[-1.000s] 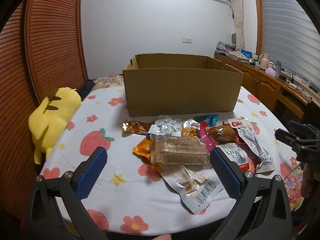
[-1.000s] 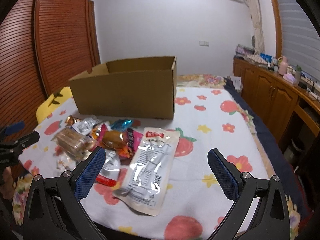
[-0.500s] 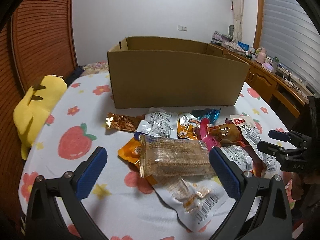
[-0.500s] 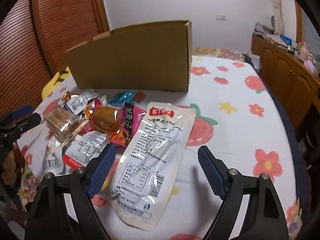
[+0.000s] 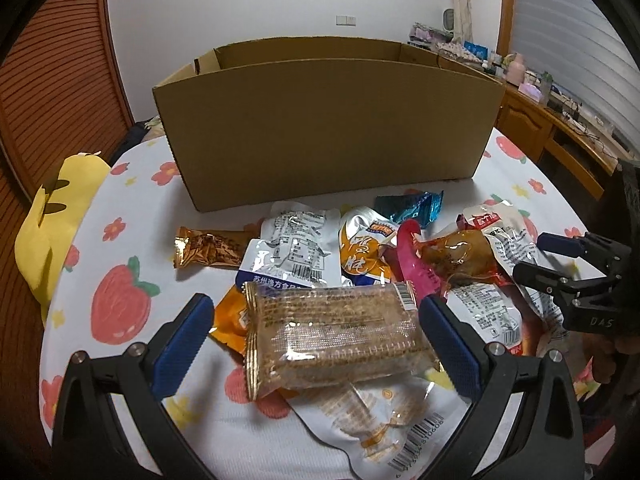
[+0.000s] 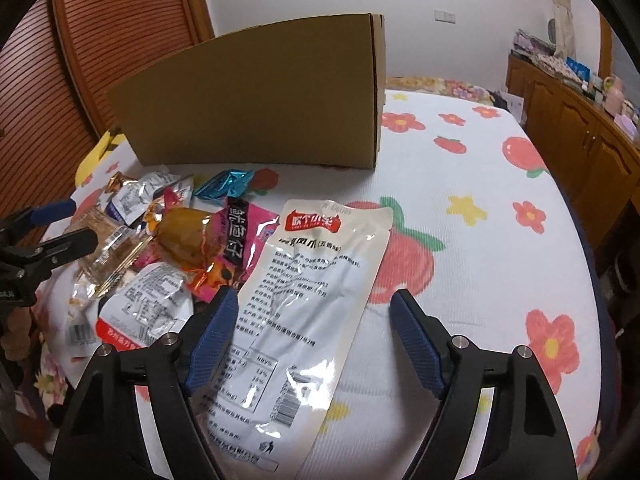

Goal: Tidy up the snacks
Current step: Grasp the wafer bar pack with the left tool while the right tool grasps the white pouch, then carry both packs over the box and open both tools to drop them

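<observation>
Both tools have dropped closer to the snack pile than a second ago; packets now fill more of each view.

Right tool (image 6: 312,320): jaws apart but just been narrowing, straddling the long white pouch (image 6: 304,304). We see the left pad at the pouch's edge; no squeeze yet, so we judge a pickup is being set up.

Left tool (image 5: 316,344): jaws wide apart, either side of the wafer pack (image 5: 332,340), not pressing it.

Beyond: the rest of the snacks lie heaped on the strawberry-print bed (image 6: 500,240), in front of the cardboard box (image 5: 328,128). Nothing looks packed yet.

Hard to tell: the box's inside is hidden by its near wall in both views. Packets under the wafer pack are mostly covered. The pouch's lower end is cut off by the tool frame. A yellow plush (image 5: 52,220) sits half out of frame.
</observation>
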Tool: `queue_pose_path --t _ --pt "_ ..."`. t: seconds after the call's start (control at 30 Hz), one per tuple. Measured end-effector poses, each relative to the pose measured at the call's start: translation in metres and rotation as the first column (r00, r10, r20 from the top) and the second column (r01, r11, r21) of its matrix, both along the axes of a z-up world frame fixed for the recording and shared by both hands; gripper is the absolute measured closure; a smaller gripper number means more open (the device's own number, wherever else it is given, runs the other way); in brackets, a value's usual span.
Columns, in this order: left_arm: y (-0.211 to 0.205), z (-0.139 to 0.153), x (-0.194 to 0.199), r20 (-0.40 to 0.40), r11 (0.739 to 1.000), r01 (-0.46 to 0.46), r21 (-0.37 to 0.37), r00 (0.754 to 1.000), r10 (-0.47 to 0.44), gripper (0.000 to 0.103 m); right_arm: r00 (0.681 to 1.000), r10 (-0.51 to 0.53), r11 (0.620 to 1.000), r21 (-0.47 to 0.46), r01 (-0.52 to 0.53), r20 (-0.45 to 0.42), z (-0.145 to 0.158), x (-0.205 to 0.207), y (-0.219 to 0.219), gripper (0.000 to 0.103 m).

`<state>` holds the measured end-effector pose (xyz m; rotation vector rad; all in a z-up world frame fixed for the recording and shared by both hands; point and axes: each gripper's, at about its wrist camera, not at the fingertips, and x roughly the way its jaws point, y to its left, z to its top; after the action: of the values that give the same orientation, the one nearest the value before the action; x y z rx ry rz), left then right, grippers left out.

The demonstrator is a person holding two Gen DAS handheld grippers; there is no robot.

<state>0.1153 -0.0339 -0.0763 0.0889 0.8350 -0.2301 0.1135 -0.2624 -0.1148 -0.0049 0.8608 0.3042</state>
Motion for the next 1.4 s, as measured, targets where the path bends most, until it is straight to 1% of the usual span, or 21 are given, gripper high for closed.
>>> queue_pose_path --t 0.1,0.2,0.43,0.6,0.67,0.7,0.77,0.8,0.97,1.17,1.23,1.3,1.4 --pt "-0.002 -0.002 0.001 -0.024 1.0 0.015 -0.009 1.0 -0.015 0.001 1.0 0.002 1.0 -0.015 -0.002 0.005 -0.001 0.002 0.001 0.022" --pt "-0.007 -0.005 0.002 -0.033 0.999 0.031 0.022 0.999 -0.031 0.001 1.0 0.001 1.0 -0.017 -0.001 0.005 -0.002 0.004 0.001 0.021" --pt "-0.009 -0.015 0.013 -0.089 0.999 0.036 0.038 0.996 -0.033 0.001 1.0 -0.004 1.0 -0.028 0.004 0.018 -0.004 0.002 0.003 0.021" --pt "-0.004 -0.019 0.013 -0.102 0.999 0.04 -0.003 0.994 -0.04 0.002 1.0 -0.008 0.997 -0.078 0.01 0.023 -0.006 0.001 0.01 0.021" --pt "-0.002 -0.017 0.011 -0.086 0.999 0.044 -0.009 0.995 -0.044 0.009 1.0 -0.005 0.996 -0.093 0.008 0.026 -0.007 0.001 0.012 0.02" --pt "-0.001 -0.017 0.011 -0.08 0.999 0.042 -0.004 0.996 -0.043 0.011 1.0 -0.005 0.995 -0.101 0.008 0.029 -0.007 0.001 0.013 0.02" --pt "0.001 -0.016 0.01 -0.07 0.999 0.035 -0.005 0.997 -0.035 0.019 0.999 -0.005 0.994 -0.113 0.008 0.032 -0.008 0.001 0.014 0.02" --pt "0.003 -0.015 0.008 -0.063 0.999 0.032 -0.016 0.997 -0.033 0.02 0.999 -0.005 0.994 -0.112 0.008 0.032 -0.008 0.001 0.013 0.02" --pt "0.008 -0.014 0.004 -0.035 0.999 0.023 -0.038 0.999 -0.024 0.023 0.999 -0.006 0.994 -0.11 0.009 0.032 -0.009 0.002 0.012 0.02" --pt "0.011 -0.005 -0.01 0.024 0.998 0.03 -0.055 0.999 -0.029 0.023 1.0 -0.01 0.994 -0.112 0.013 0.026 -0.008 0.002 0.013 0.021" --pt "0.013 -0.003 -0.014 0.039 0.998 0.026 -0.063 0.999 -0.023 0.023 1.0 -0.007 0.994 -0.11 0.009 0.02 -0.007 0.003 0.012 0.026" --pt "0.016 0.0 -0.017 0.055 0.997 0.016 -0.078 0.998 -0.012 0.023 1.0 -0.002 0.994 -0.114 0.004 0.016 -0.006 0.003 0.012 0.034" --pt "0.018 0.005 -0.022 0.076 0.996 0.01 -0.088 0.997 -0.004 0.023 1.0 0.008 0.993 -0.115 -0.007 0.007 -0.004 0.004 0.01 0.038"
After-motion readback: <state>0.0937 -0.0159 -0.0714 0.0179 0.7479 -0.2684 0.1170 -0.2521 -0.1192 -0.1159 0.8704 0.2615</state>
